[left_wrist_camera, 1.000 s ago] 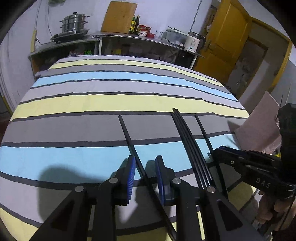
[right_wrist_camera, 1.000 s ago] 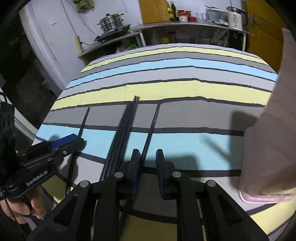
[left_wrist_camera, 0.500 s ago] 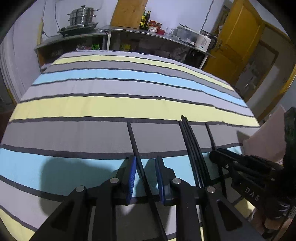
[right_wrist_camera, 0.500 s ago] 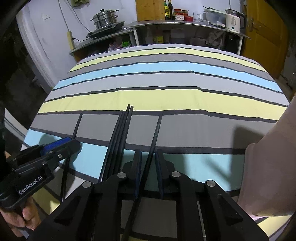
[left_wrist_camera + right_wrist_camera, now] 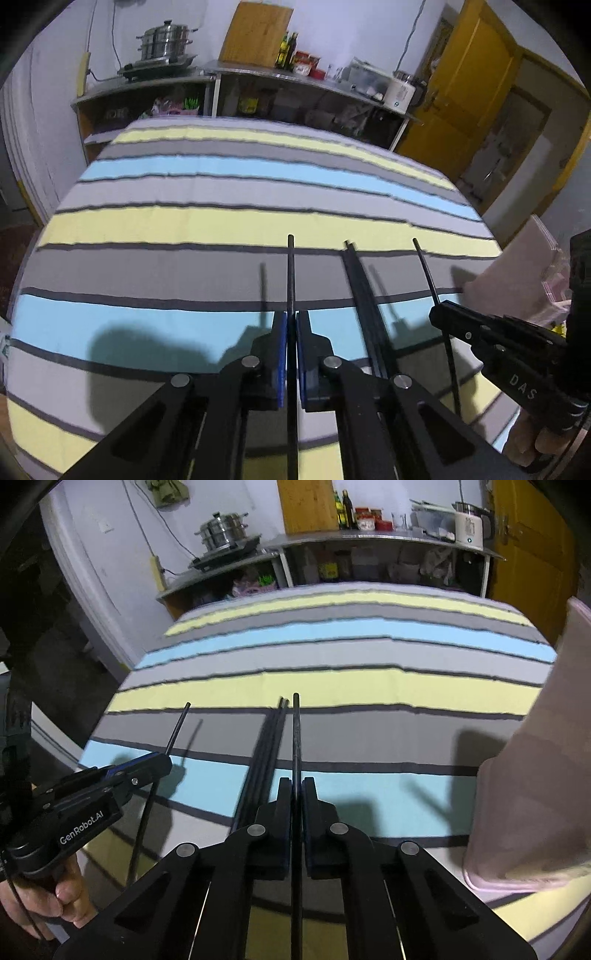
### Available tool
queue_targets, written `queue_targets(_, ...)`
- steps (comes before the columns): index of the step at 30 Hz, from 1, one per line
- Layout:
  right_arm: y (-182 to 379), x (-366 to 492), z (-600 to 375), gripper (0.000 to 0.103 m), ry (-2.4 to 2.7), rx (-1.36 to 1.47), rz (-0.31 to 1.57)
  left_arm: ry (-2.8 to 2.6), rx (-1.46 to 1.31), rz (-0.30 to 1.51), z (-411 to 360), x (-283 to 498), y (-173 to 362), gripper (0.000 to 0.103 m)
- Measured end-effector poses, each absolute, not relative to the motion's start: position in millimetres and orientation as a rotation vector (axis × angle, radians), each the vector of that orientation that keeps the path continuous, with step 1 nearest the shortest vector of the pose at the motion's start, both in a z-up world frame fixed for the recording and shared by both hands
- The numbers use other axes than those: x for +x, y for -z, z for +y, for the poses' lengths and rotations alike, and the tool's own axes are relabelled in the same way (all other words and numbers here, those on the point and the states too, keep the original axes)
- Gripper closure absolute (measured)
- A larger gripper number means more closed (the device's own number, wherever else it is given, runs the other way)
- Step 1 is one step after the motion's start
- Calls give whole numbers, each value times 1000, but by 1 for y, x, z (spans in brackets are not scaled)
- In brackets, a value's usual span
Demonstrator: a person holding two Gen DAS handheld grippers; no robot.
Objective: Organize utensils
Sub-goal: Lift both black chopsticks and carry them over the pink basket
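Note:
My left gripper (image 5: 291, 325) is shut on a single black chopstick (image 5: 290, 273) and holds it lifted above the striped cloth, tip pointing away. My right gripper (image 5: 296, 792) is shut on another black chopstick (image 5: 296, 734), also lifted. A bundle of black chopsticks (image 5: 364, 295) lies on the cloth between the two grippers; it also shows in the right wrist view (image 5: 267, 746). The right gripper appears in the left wrist view (image 5: 480, 332) with its chopstick (image 5: 424, 269). The left gripper appears in the right wrist view (image 5: 110, 782) with its chopstick (image 5: 177, 727).
A pink container (image 5: 535, 757) stands at the table's right edge, also in the left wrist view (image 5: 517, 280). The striped tablecloth (image 5: 221, 221) covers the table. Behind it stand shelves with a steel pot (image 5: 166, 40), bottles and a kettle. A yellow door (image 5: 469, 81) is at the back right.
Both grippers have closed on their chopsticks and lifted them off the cloth. The bundle between them has stayed in place.

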State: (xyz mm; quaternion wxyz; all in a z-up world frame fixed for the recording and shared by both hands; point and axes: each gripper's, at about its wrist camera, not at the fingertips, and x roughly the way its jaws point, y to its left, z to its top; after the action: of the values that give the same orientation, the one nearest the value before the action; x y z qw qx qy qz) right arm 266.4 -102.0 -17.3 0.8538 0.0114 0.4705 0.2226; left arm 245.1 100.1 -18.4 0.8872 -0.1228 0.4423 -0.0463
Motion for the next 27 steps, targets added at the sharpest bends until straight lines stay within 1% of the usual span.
queue_targets(14,-66,211,-137,98,-502,67,819,198,-256,762,92,183,-74,99)
queue_targets(27,-110,168,-172,98,-479,101,719,267,-212,694,68,147,-126,99)
